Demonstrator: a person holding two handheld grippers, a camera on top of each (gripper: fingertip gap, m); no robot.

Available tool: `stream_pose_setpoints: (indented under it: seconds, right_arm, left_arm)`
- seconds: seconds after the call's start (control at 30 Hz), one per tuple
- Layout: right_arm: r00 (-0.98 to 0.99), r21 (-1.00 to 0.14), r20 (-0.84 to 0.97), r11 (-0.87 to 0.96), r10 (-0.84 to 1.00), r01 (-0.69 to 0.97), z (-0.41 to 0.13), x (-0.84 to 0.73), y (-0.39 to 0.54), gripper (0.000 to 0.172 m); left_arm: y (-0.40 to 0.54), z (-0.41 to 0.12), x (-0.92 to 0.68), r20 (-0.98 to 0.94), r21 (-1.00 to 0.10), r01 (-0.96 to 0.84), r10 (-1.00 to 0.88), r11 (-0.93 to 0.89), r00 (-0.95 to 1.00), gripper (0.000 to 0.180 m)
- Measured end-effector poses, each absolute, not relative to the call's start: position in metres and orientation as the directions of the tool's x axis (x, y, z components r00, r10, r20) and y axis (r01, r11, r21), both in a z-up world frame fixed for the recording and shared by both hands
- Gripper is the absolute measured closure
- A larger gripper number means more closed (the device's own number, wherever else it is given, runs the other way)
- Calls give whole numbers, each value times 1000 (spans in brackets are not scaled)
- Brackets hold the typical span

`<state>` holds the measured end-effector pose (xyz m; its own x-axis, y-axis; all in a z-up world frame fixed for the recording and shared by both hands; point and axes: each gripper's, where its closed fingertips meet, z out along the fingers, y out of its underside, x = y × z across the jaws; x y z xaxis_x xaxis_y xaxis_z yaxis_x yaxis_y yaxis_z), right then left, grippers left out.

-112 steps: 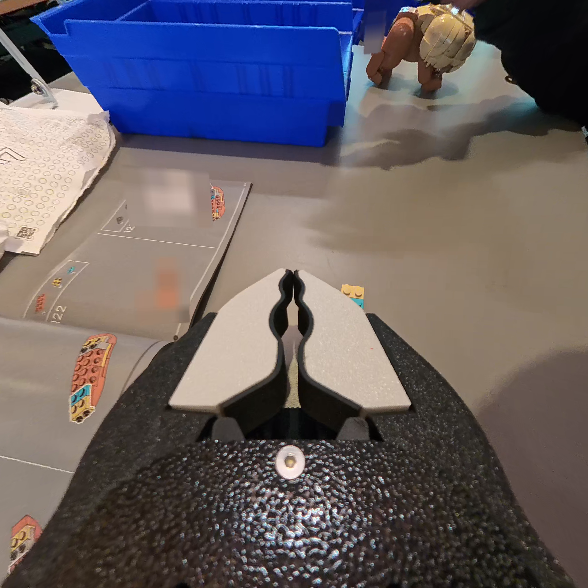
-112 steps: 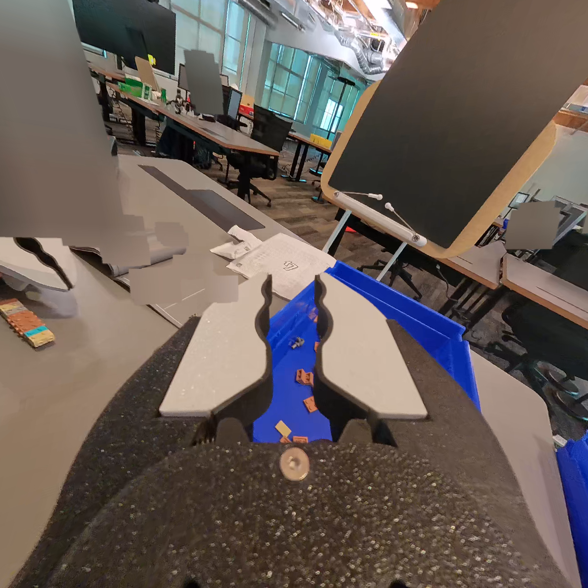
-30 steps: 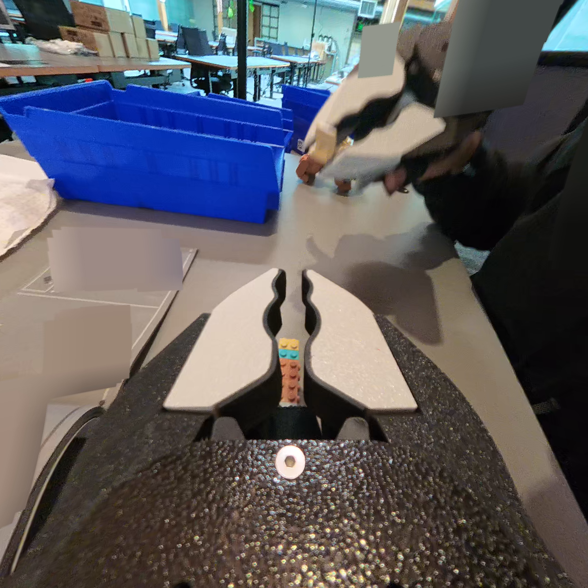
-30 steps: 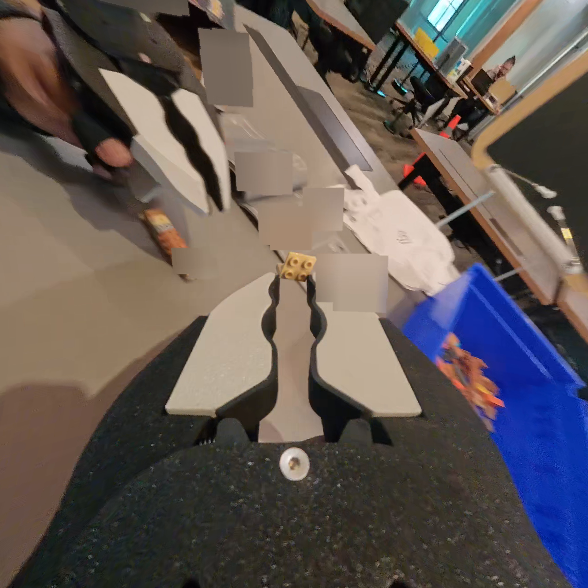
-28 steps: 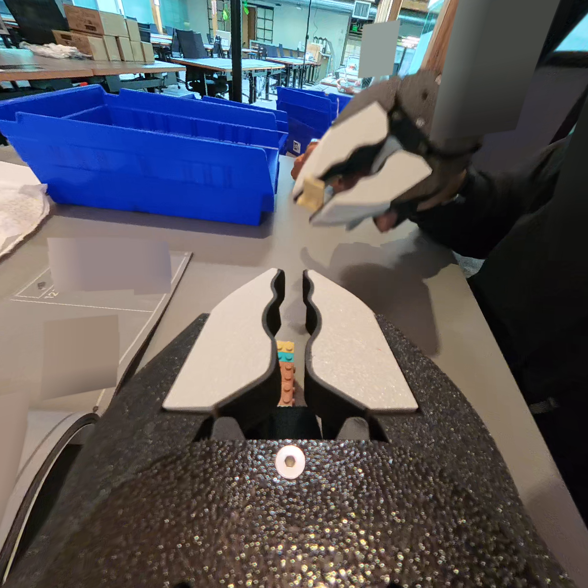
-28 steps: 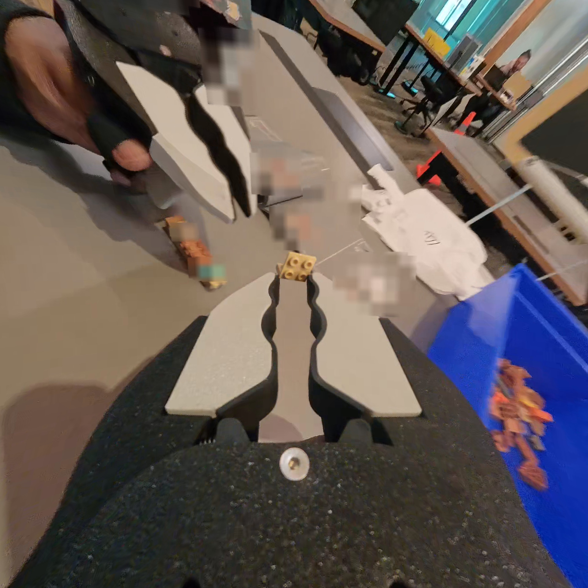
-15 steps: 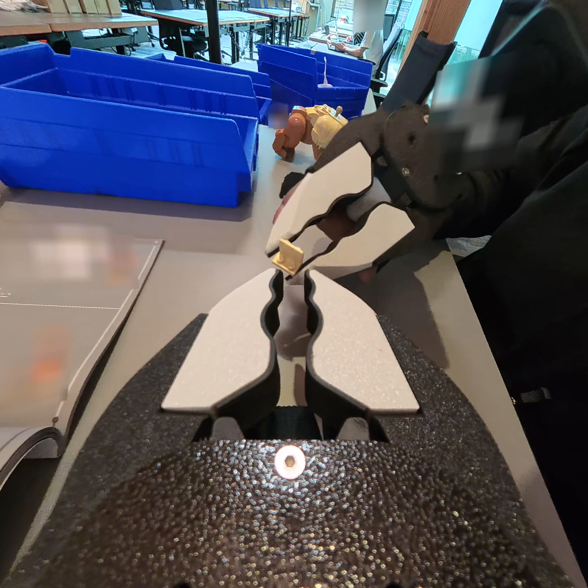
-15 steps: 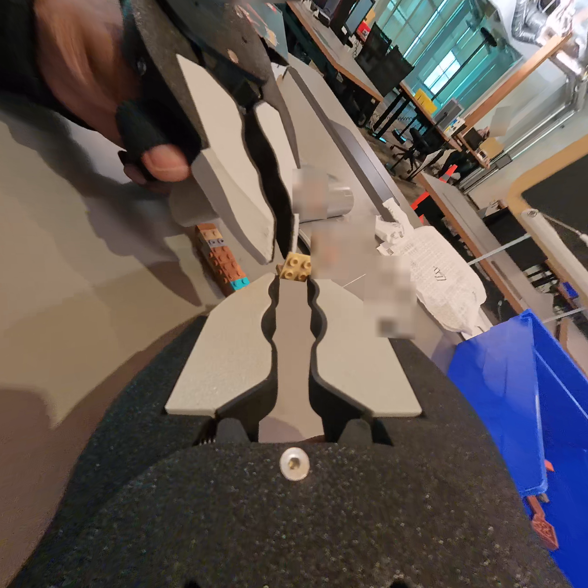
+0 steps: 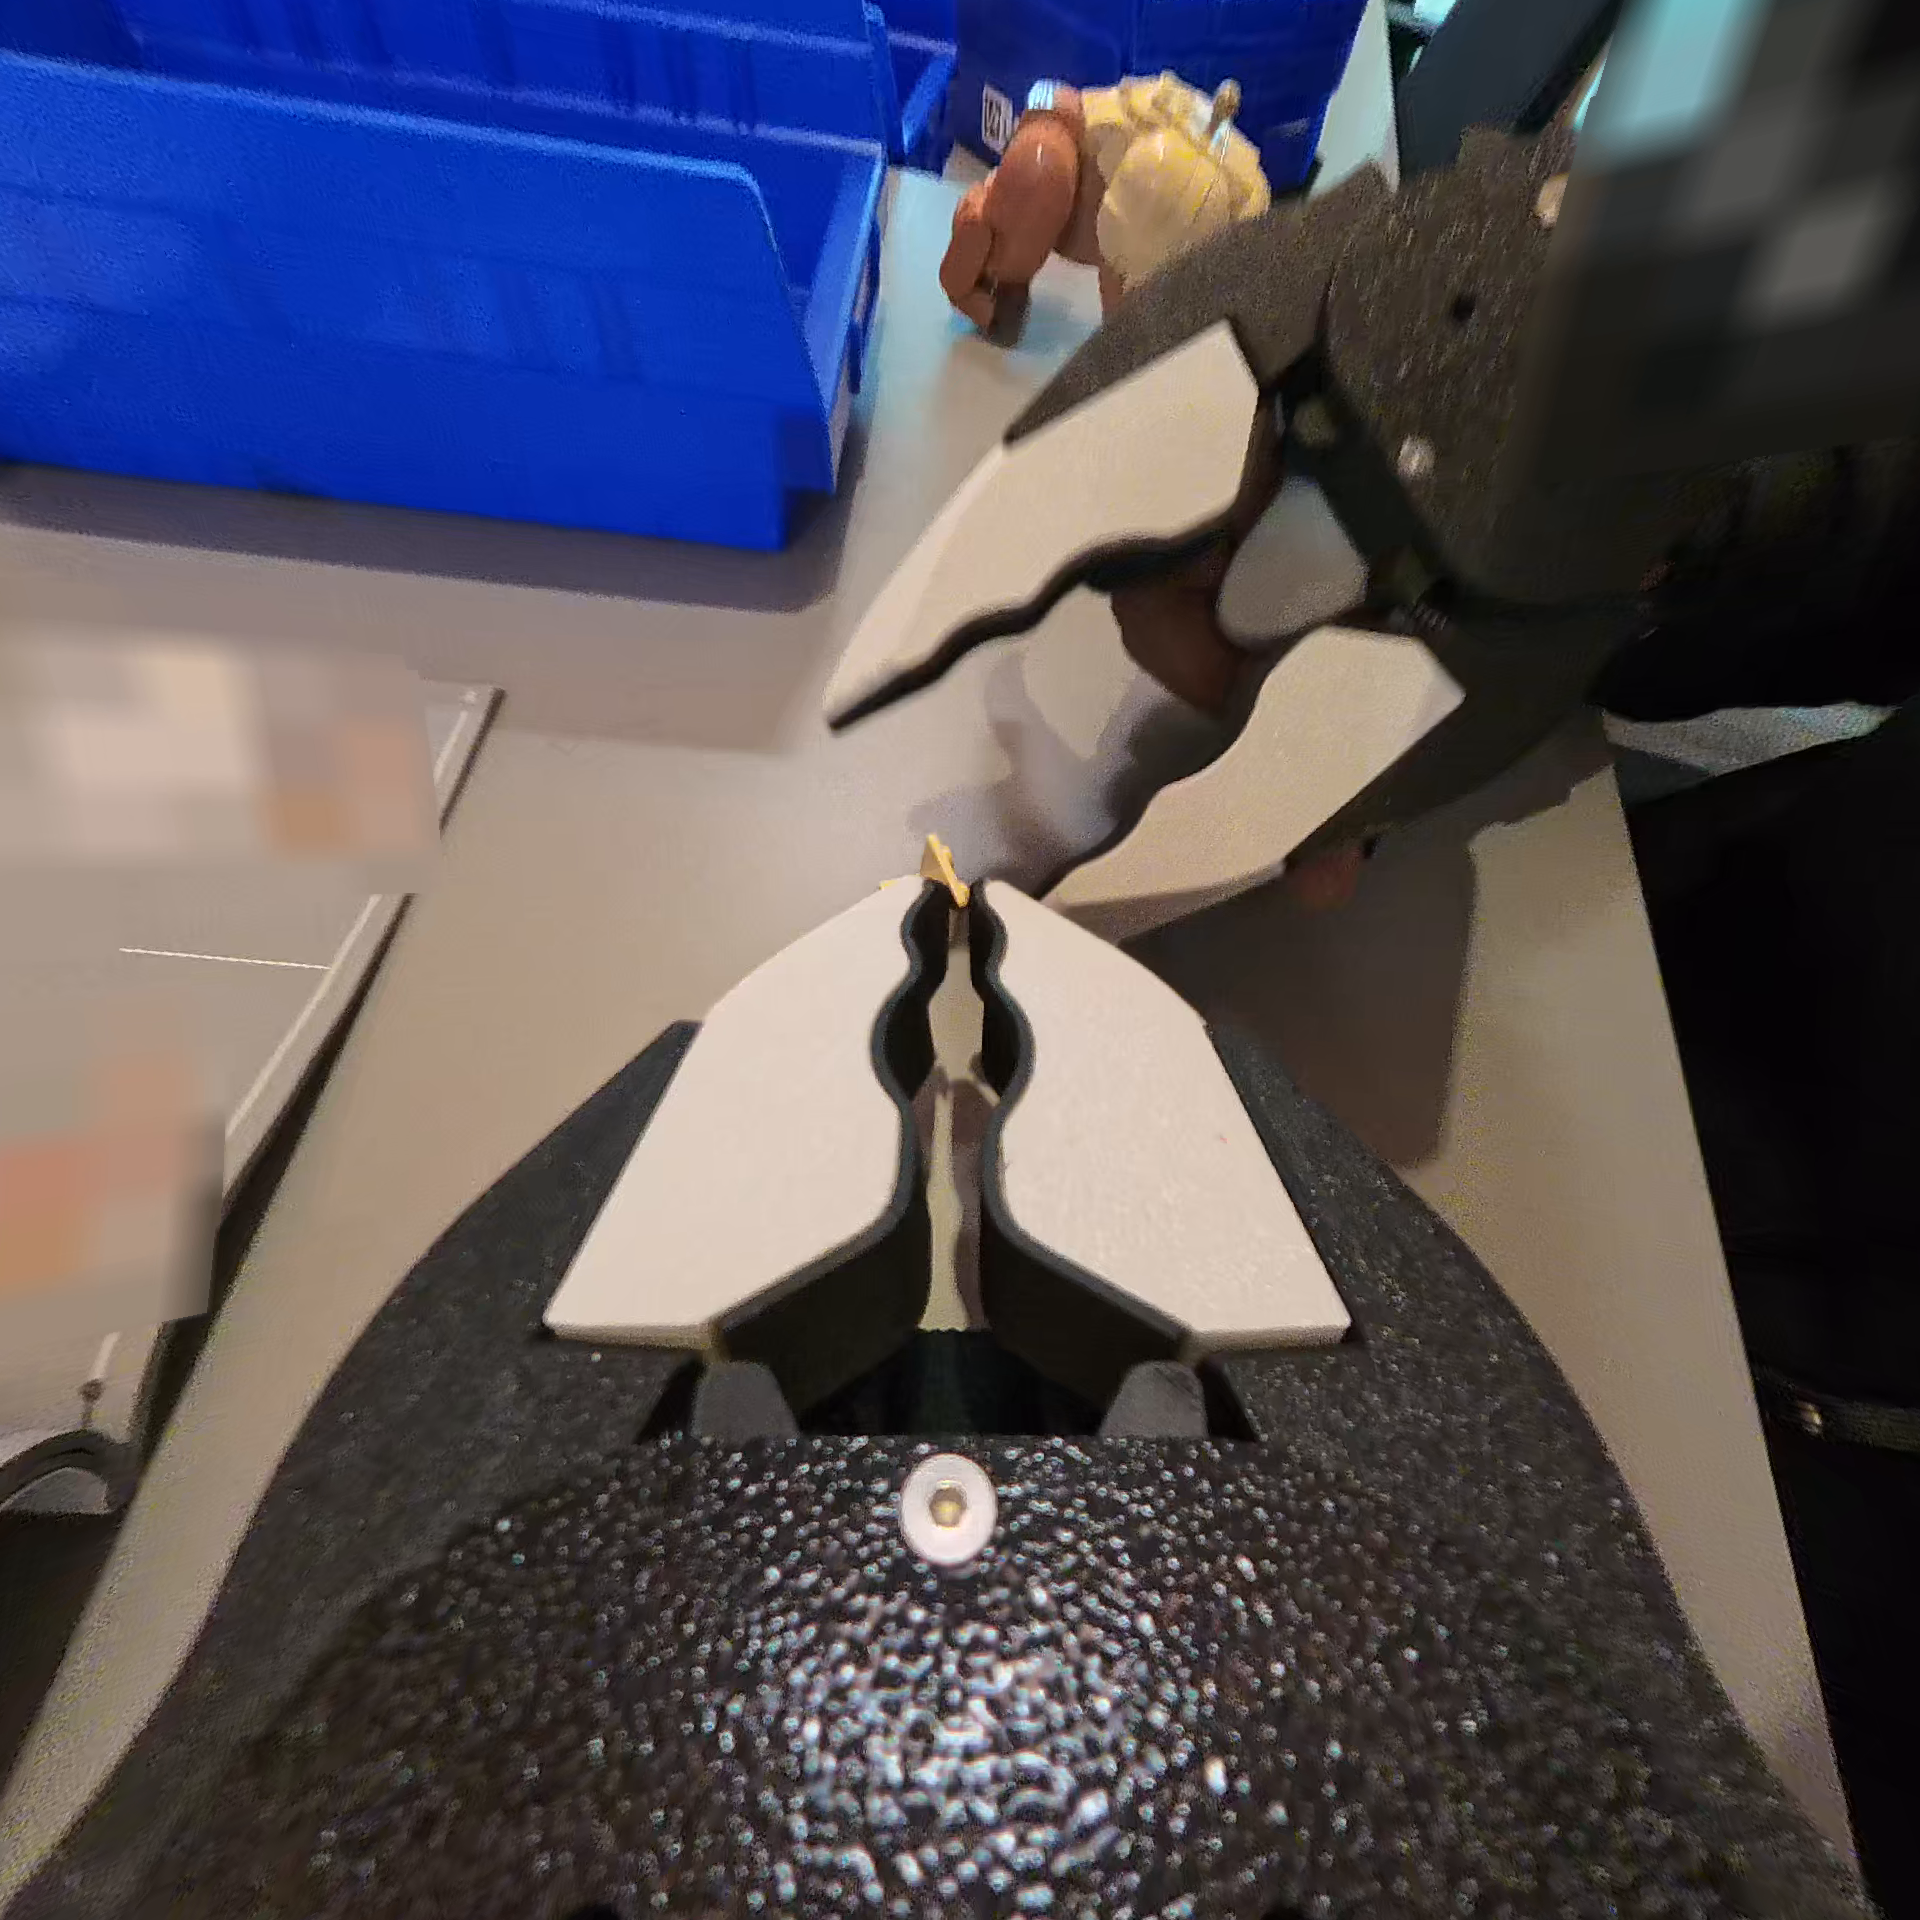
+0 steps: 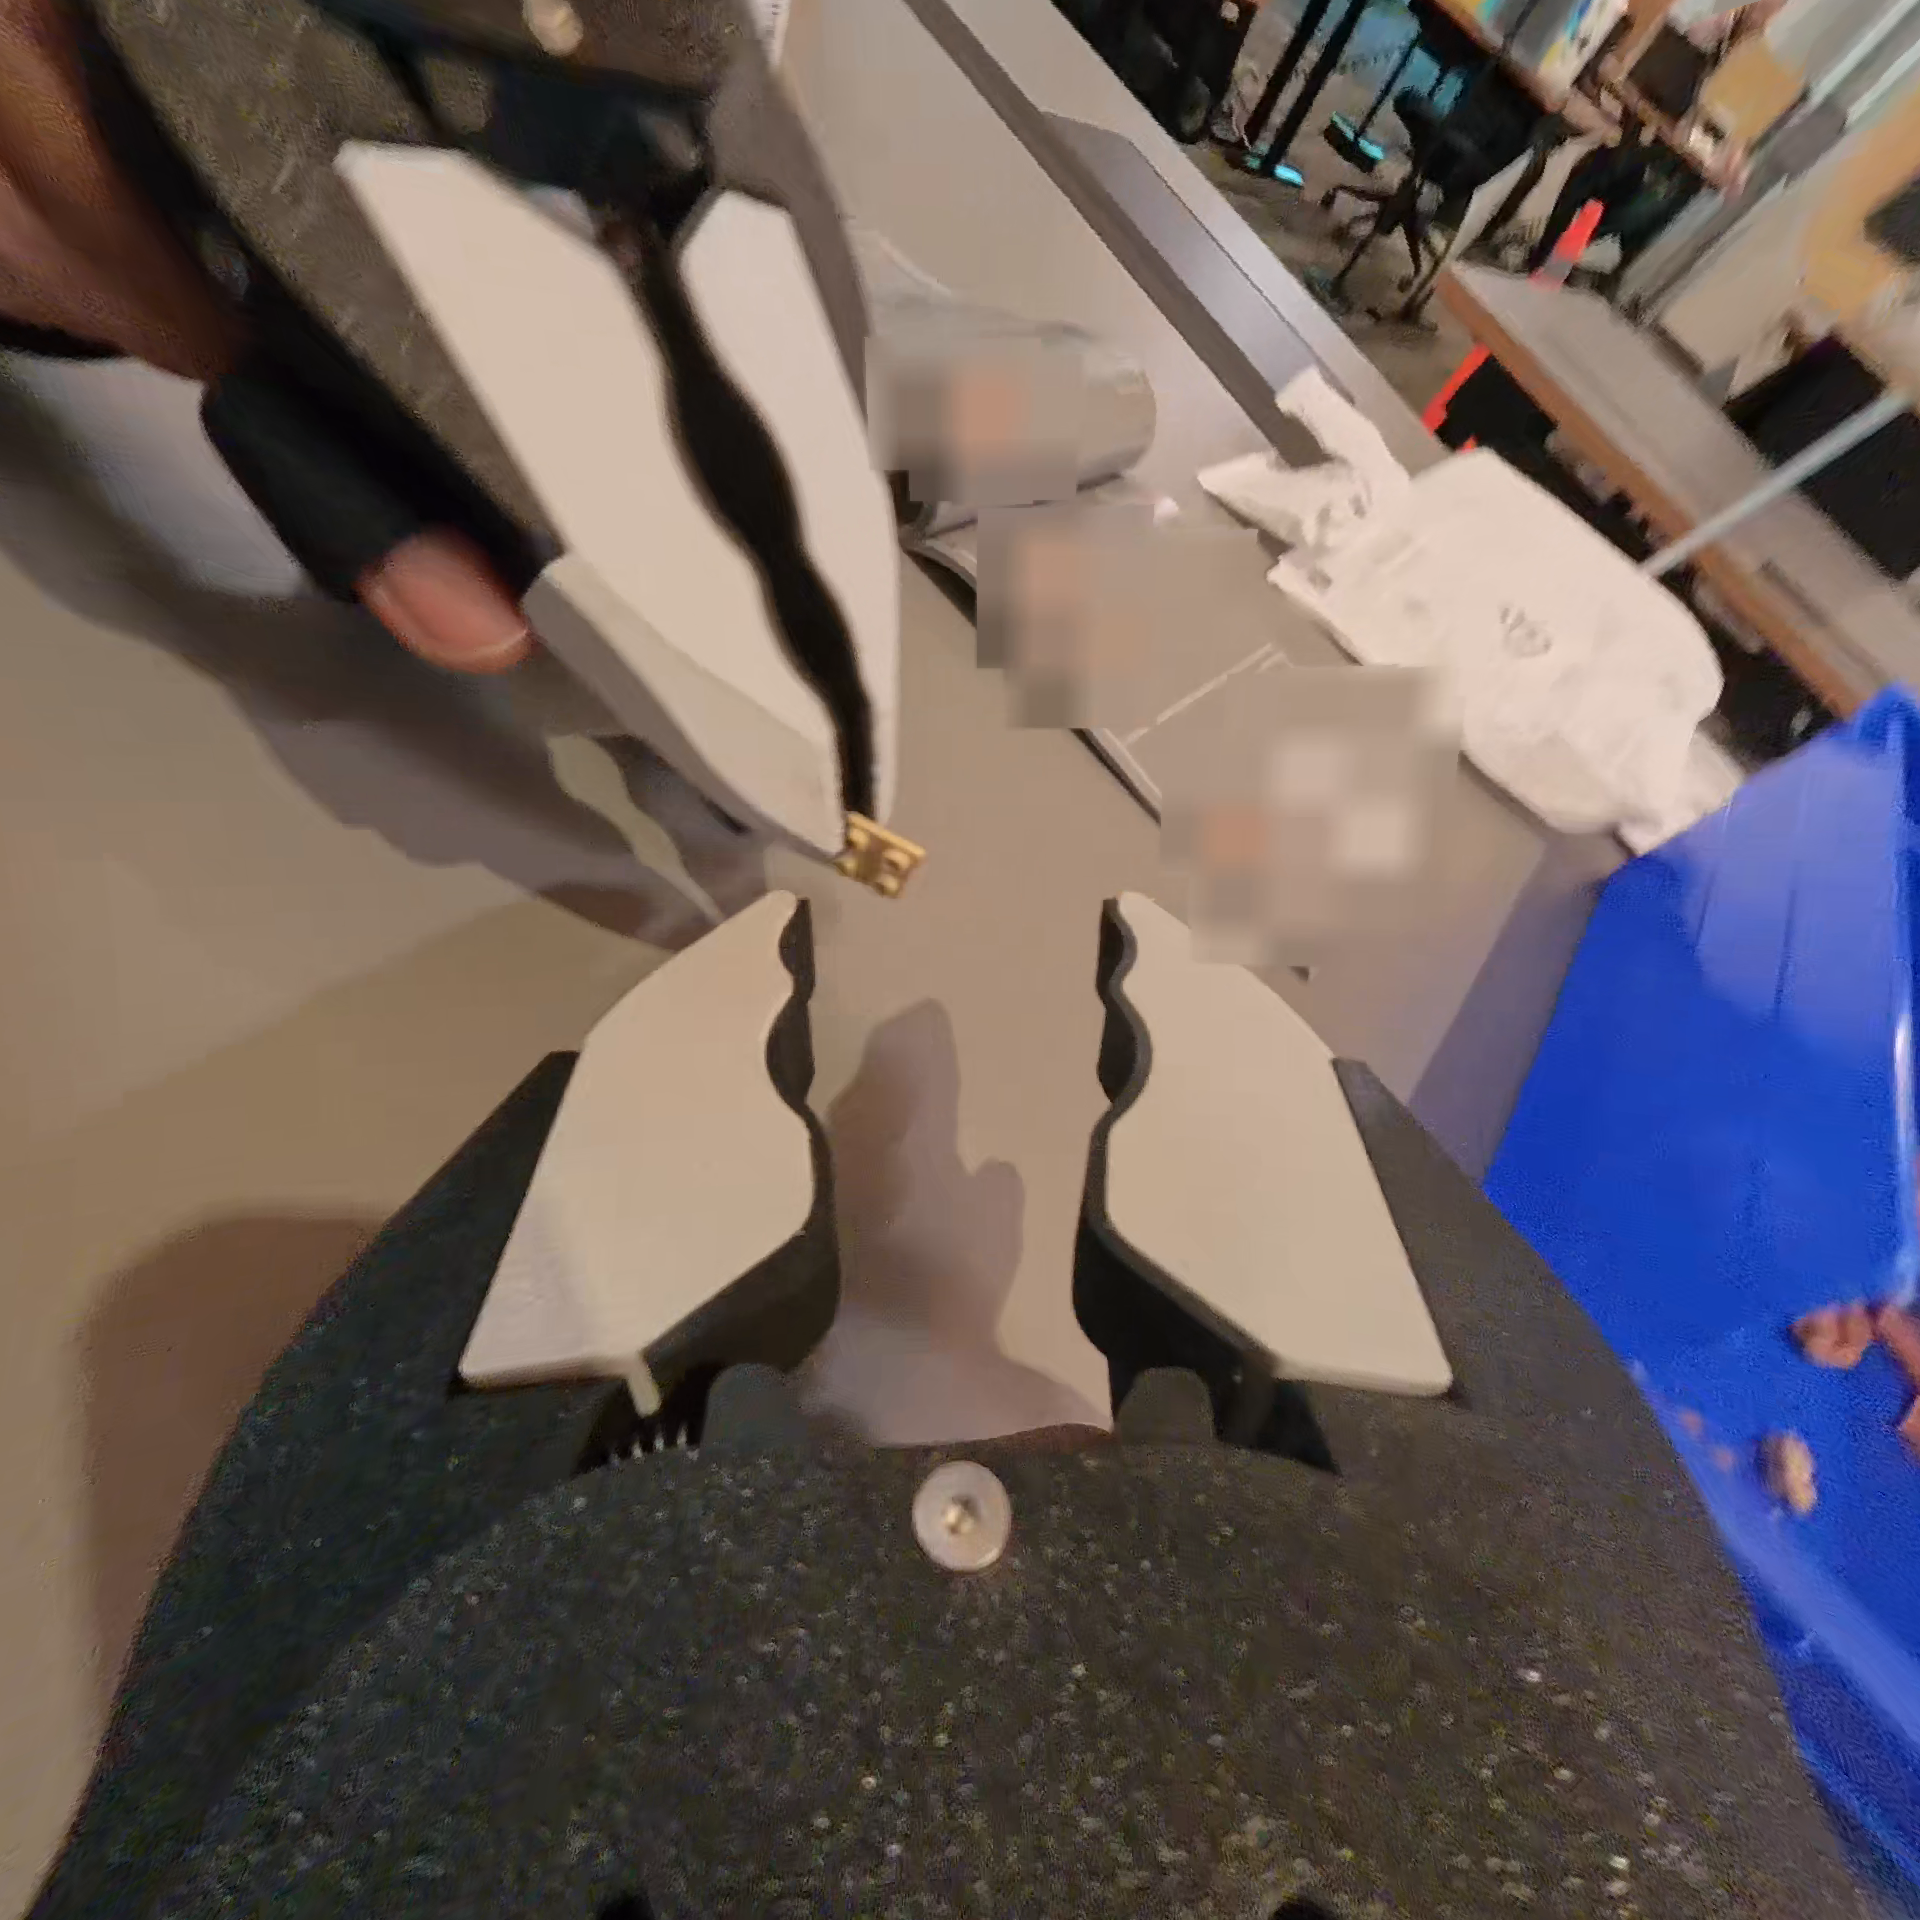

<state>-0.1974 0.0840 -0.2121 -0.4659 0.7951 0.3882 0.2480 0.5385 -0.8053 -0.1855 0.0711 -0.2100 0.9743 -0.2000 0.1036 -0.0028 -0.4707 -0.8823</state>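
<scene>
My left gripper (image 9: 951, 896) is shut on a small tan studded plate (image 9: 943, 871), pinched by its edge at the very fingertips above the grey table (image 9: 623, 831). The right wrist view shows the same: the left gripper (image 10: 854, 821) comes in from the upper left with the tan plate (image 10: 883, 854) sticking out of its closed tips. My right gripper (image 10: 951, 914) is open and empty, with its fingers spread just below and beside the plate and not touching it. In the left wrist view it (image 9: 940, 808) reaches in from the right with its jaws wide apart.
A row of blue bins (image 9: 416, 260) stands at the back left, with a brown and tan brick animal (image 9: 1101, 208) beyond them. An open booklet (image 9: 343, 935) lies at the left. Another blue bin (image 10: 1714, 1039) holding small bricks and a white paper bag (image 10: 1507, 623) lie to my right. Only a small space, under 4 cm, lies between the two pairs of fingers.
The right gripper carried the tan plate to the left gripper's tips. The left pads closed on it, and the right jaws opened wide and let it go.
</scene>
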Motion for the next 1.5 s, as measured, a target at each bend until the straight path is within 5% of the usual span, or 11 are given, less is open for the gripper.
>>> stream_pose_setpoints:
  seconds: [0.2, 0.37, 0.47, 0.6, 0.7, 1.03, 1.5]
  right_arm:
    - [-424, -936, 89, 220, 901, 273, -194, -177, 103, 106]
    - [-466, -985, -173, -153, 868, 80, -136, -167, 102, 108]
    - [-537, -886, -352, -458, 767, -75, -89, -156, 112, 109]
    - [-695, -570, -508, -804, 509, -172, -51, -135, 135, 113]
    - [-736, -522, -496, -836, 460, -171, -50, -128, 131, 112]
    - [-848, -479, -357, -856, 392, -194, -35, -94, 99, 109]
    - [-930, -676, -129, -717, 345, -172, -5, -58, 51, 91]
  left_arm:
    - [76, -247, -170, 93, -747, -60, -194, -662, 977, 176]
    - [75, -245, -170, 19, -728, -108, -177, -677, 984, 163]
    - [74, -229, -170, -32, -759, -135, -171, -637, 985, 152]
    - [76, -179, -118, -152, -886, -297, -383, -356, 911, 150]
    - [76, -160, -81, -273, -900, -398, -485, -175, 830, 149]
    - [75, -183, -40, -252, -906, -409, -635, -111, 730, 145]
    - [61, -170, -21, 204, -963, -5, -744, -269, 636, 157]
